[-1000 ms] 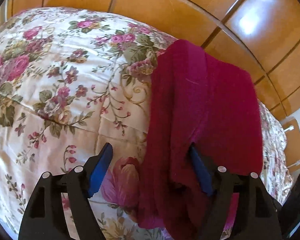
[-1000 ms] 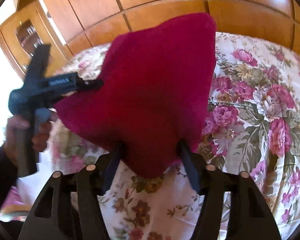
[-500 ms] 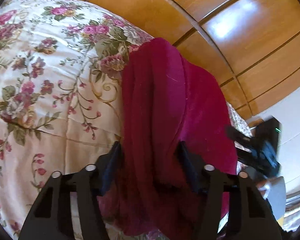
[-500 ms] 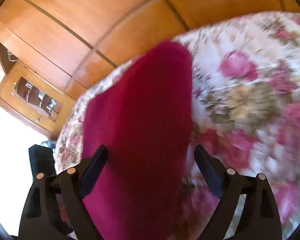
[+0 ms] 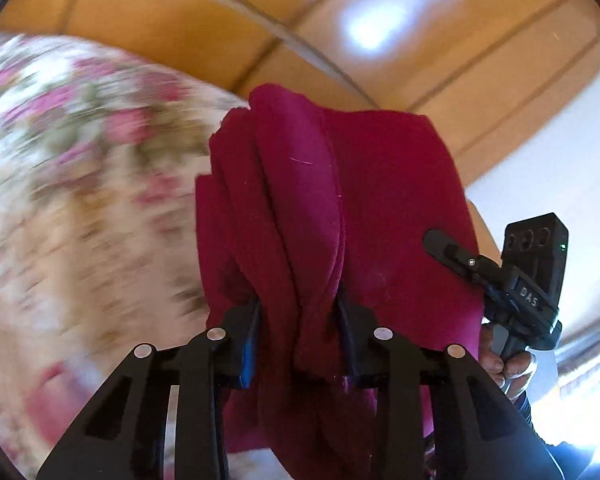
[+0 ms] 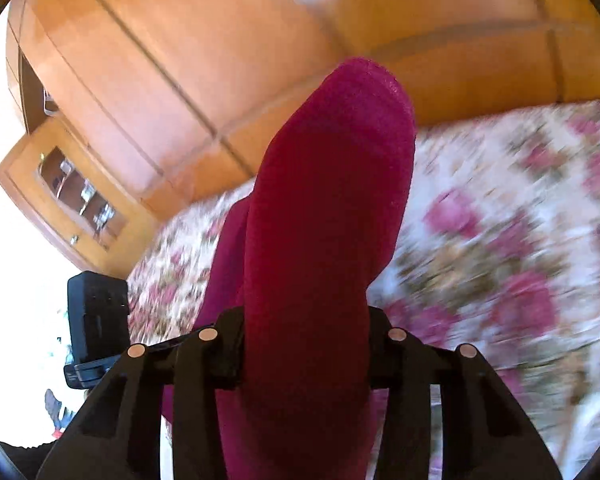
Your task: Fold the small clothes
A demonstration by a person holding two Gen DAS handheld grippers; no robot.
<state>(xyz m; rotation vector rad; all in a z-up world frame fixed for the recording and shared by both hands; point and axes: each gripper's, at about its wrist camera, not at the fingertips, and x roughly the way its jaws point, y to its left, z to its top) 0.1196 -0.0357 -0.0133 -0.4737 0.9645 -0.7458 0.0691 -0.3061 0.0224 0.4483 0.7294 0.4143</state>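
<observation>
left gripper [image 5: 298,334] jaws closing on bunched crimson cloth [image 5: 332,208] above the blurred floral bedspread [image 5: 80,184].

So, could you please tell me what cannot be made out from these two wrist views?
- Left wrist view: the floral bedspread is motion-blurred. The crimson garment fills the closing left gripper; its bottom is cut off by the frame edge.
- Right wrist view: the garment covers the closing right gripper, hiding its pads.
- What kind of garment it is: bunched folds hide its shape in both views.

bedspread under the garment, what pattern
Cream bedspread with pink roses; right wrist view shows it best, though blurred.
</observation>
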